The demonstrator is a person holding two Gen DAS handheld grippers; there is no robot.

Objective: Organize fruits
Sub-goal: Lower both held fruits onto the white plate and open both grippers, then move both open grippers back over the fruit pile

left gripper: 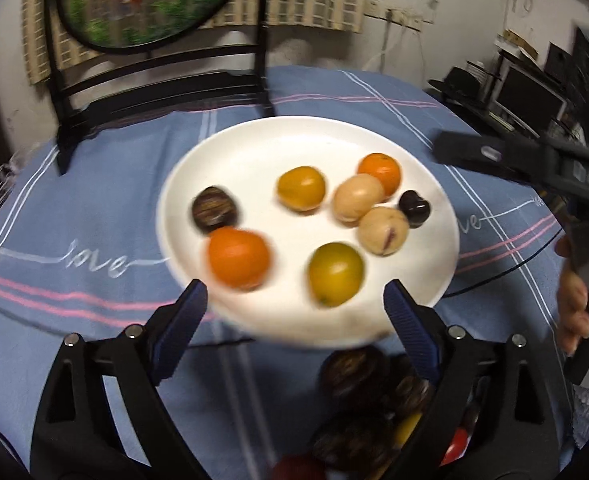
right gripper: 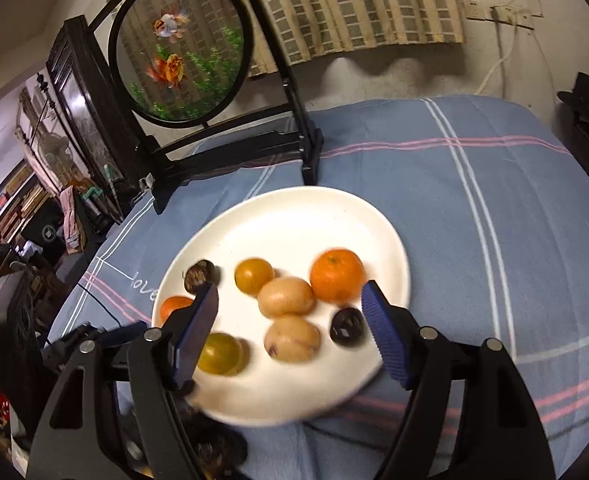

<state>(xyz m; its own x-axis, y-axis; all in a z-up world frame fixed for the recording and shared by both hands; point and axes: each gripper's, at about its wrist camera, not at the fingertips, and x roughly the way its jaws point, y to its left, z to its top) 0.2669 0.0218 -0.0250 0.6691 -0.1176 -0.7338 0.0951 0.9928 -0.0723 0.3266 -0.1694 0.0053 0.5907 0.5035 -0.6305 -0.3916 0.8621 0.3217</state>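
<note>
Blue cloth with white and pink stripes covers the surface (right gripper: 474, 208); on it sits the white plate (left gripper: 254, 148), and on the plate lie the fruits: two oranges (left gripper: 238, 258) (left gripper: 379, 172), two yellow-green citrus (left gripper: 336, 274) (left gripper: 301, 188), two pale tan fruits (left gripper: 383, 230) (left gripper: 357, 198) touching each other, a brown striped one (left gripper: 214, 210) and a small dark one (left gripper: 414, 209); more dark fruits (left gripper: 354, 372) wait in a heap just off the plate's near rim. The step in hand looks like a release onto the plate, with sorting only partly done; the next move, I judge, calls for reaching back to the near heap and closing on one piece. The left tongs (left gripper: 294, 300) stand spread wide over the plate's near edge, holding nothing; the right tongs (right gripper: 290, 308) are likewise spread and empty, hovering above the tan fruits and touching none.
</note>
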